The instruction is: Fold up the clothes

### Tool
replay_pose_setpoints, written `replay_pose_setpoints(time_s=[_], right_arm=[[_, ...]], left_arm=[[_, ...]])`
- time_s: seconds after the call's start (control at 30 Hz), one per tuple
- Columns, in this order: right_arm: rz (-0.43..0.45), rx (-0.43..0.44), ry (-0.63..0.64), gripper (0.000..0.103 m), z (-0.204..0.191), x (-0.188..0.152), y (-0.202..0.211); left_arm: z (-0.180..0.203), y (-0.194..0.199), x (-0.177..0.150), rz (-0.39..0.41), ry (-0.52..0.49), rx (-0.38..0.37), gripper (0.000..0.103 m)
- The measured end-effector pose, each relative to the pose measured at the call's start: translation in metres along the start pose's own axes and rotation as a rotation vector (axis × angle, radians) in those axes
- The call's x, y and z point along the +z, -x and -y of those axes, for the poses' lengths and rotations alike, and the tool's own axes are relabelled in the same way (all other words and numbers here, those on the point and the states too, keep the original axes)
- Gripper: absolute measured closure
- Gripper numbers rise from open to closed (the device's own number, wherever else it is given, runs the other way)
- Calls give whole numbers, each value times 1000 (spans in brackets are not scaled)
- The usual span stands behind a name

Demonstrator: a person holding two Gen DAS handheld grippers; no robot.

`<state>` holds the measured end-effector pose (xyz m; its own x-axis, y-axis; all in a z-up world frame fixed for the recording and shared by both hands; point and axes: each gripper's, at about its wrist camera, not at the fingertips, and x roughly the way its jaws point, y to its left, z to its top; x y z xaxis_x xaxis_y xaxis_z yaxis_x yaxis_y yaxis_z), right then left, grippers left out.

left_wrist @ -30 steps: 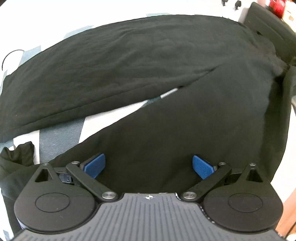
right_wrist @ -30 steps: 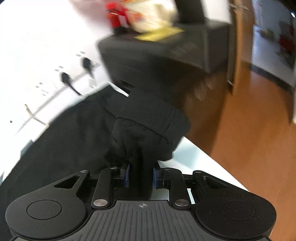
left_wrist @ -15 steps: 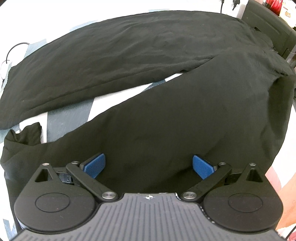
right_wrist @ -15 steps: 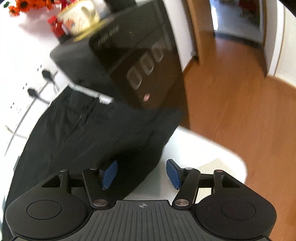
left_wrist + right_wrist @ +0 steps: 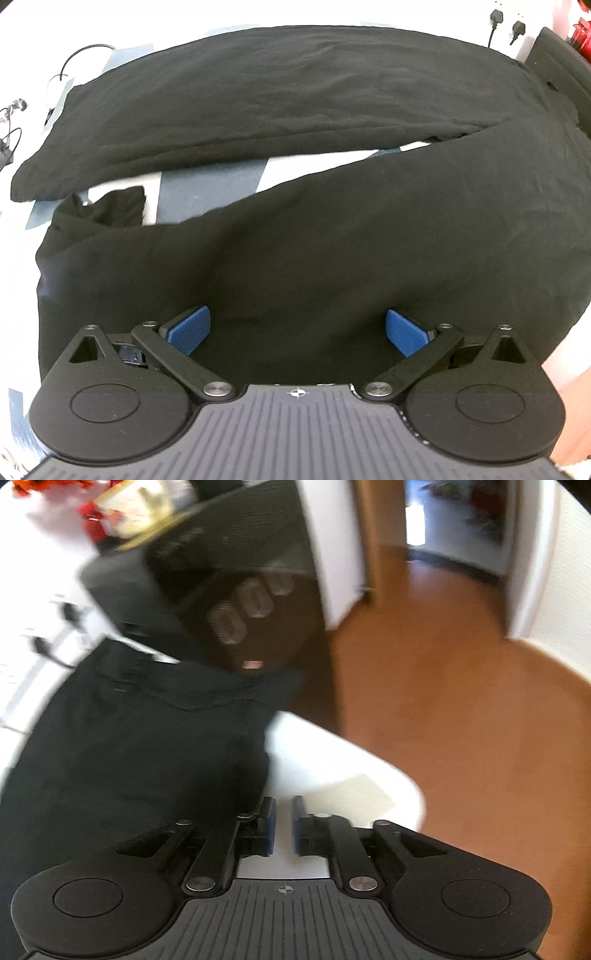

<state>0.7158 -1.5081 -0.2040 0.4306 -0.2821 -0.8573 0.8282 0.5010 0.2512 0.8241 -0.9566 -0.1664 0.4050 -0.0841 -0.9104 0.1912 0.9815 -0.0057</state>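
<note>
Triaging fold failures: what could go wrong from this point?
1. The right tongs have just been closing with only bare table between them; the black trousers lie beside them, so the grasp may miss.
2. The trousers' waist sits at the table's corner; a tug could drag it off.
3. The cuff is bunched while the left tongs hang open; folding now may trap creases.

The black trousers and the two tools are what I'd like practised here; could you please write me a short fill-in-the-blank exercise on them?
1. The trousers spread on the table are ____ in colour.
2. The left tool hovers over the cloth with its jaws wide ____.
3. The pads of the right tool are ____ in colour, and no cloth is between them.
4. Beyond the table's edge the floor looks ____.

Missing words: black; open; blue; brown
</note>
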Motion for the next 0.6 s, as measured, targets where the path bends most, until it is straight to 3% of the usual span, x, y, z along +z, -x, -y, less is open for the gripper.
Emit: replay_pose_setpoints(time_s=[0.13,0.27,0.43,0.6], right_arm=[[83,17,29,54,-20,-23,29],[110,116,224,30,-73,-52,55],[16,264,508,21,-151,-106,62],[-87,393,619,20,-209,-159,68]], left_arm=[[-1,3,-12,36,22,-8,0],[-11,9,-24,60,70,4,0],[-45,35,-50,153,184,51,0],[-88,55,-69,187,282,218,0]])
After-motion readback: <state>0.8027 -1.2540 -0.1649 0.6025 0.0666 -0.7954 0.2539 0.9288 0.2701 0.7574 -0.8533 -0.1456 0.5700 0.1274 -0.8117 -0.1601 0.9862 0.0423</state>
